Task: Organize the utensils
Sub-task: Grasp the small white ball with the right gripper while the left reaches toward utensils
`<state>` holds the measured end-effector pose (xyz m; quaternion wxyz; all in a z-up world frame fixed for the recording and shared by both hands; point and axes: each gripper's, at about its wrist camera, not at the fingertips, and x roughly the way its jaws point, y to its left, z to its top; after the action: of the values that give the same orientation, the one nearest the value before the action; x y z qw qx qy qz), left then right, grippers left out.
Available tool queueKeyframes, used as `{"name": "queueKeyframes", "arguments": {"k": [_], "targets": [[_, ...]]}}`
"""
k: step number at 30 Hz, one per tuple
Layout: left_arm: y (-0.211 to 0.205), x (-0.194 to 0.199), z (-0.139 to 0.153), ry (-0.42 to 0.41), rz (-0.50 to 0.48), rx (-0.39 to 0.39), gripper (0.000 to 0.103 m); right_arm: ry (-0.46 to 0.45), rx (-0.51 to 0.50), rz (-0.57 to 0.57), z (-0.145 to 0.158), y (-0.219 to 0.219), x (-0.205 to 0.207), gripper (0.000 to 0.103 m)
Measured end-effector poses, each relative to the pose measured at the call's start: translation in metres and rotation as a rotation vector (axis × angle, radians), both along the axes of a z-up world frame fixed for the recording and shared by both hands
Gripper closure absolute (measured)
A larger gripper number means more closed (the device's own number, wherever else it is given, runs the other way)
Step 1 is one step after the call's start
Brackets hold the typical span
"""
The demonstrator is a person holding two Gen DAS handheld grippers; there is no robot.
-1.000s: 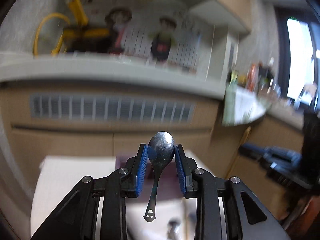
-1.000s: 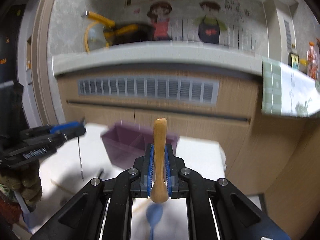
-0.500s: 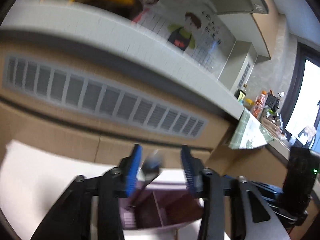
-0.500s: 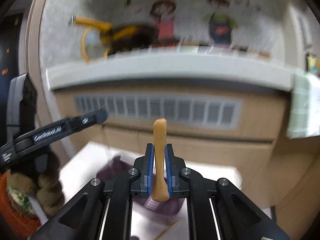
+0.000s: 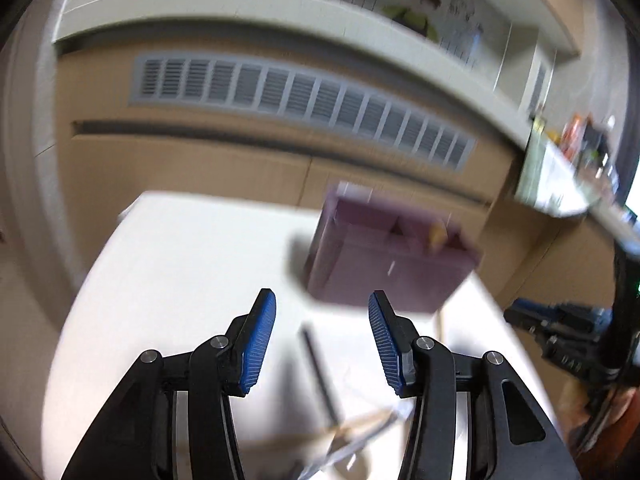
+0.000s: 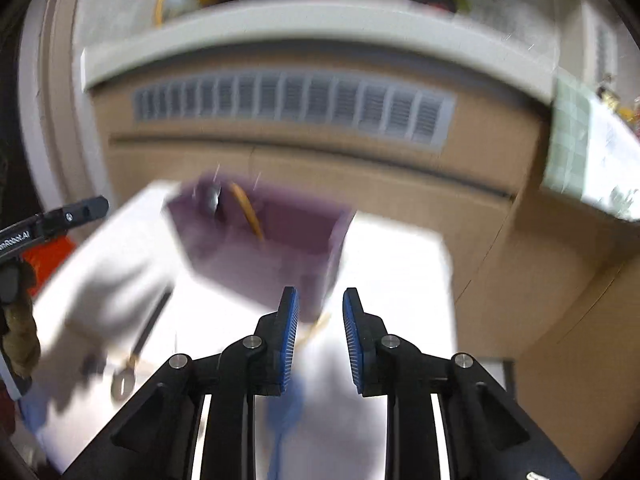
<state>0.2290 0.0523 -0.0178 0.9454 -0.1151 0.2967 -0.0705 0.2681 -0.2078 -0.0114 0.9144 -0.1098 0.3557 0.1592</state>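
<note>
A purple divided organizer box stands on the white table. A metal spoon and a wooden utensil stick up inside it. My left gripper is open wide, with nothing between its fingers, low over the table in front of the box. My right gripper has its jaws opening and empty, just in front of the box's near right corner. A dark utensil and a blue spoon lie loose on the table.
Several more blurred utensils lie near the table's front edge. A wooden cabinet front with a grey vent grille rises behind the table. The other gripper shows at the right edge and left edge of each view.
The left gripper let go of the metal spoon and the right let go of the wooden utensil; both now stand in the purple box. Both grippers dropped toward the table.
</note>
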Motion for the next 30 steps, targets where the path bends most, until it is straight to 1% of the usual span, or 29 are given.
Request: {"name": "queueKeyframes", "arguments": {"k": [2, 4, 5, 8, 10, 11, 14, 15, 17, 19, 21, 24, 26, 27, 30], "targets": [[-0.002, -0.018, -0.014, 0.032, 0.004, 0.048, 0.054, 0.03, -0.051, 0.007, -0.016, 0.005, -0.012, 0.081], [-0.001, -0.032, -0.026, 0.047, 0.002, 0.068, 0.054, 0.028, -0.085, 0.017, -0.026, 0.011, -0.026, 0.081], [0.001, -0.038, -0.031, 0.061, 0.01, 0.068, 0.054, 0.034, -0.097, 0.02, -0.029, 0.014, -0.033, 0.081], [0.012, -0.049, -0.046, 0.124, 0.002, 0.017, 0.054, 0.045, -0.096, 0.064, -0.033, 0.017, -0.051, 0.081], [0.012, -0.055, -0.05, 0.137, -0.019, 0.01, 0.054, 0.056, -0.086, 0.101, -0.036, 0.016, -0.058, 0.082], [0.01, -0.052, -0.048, 0.14, -0.024, 0.012, 0.054, 0.073, -0.081, 0.108, -0.039, 0.014, -0.06, 0.082], [0.002, -0.055, -0.05, 0.154, -0.068, 0.013, 0.054, 0.159, -0.021, 0.099, -0.048, 0.004, -0.06, 0.082], [-0.004, -0.055, -0.053, 0.167, -0.096, 0.01, 0.054, 0.203, 0.029, 0.109, -0.051, 0.001, -0.059, 0.081], [-0.022, -0.055, -0.055, 0.185, -0.159, 0.024, 0.054, 0.251, 0.109, 0.13, -0.052, 0.0, -0.058, 0.081], [-0.036, -0.057, -0.055, 0.181, -0.197, 0.053, 0.054, 0.262, 0.158, 0.111, -0.052, 0.003, -0.053, 0.081], [-0.046, -0.06, -0.053, 0.171, -0.217, 0.08, 0.054, 0.261, 0.166, 0.098, -0.053, 0.013, -0.045, 0.081], [-0.045, -0.065, -0.046, 0.153, -0.203, 0.099, 0.054, 0.269, 0.167, 0.107, -0.055, 0.029, -0.038, 0.083], [-0.032, -0.068, -0.045, 0.15, -0.163, 0.097, 0.054, 0.266, 0.153, 0.184, -0.054, 0.039, -0.049, 0.084], [-0.024, -0.068, -0.047, 0.154, -0.14, 0.087, 0.054, 0.246, 0.124, 0.228, -0.052, 0.044, -0.06, 0.084], [0.003, -0.064, -0.052, 0.179, -0.049, 0.025, 0.054, 0.167, 0.038, 0.263, -0.05, 0.055, -0.089, 0.084]]}}
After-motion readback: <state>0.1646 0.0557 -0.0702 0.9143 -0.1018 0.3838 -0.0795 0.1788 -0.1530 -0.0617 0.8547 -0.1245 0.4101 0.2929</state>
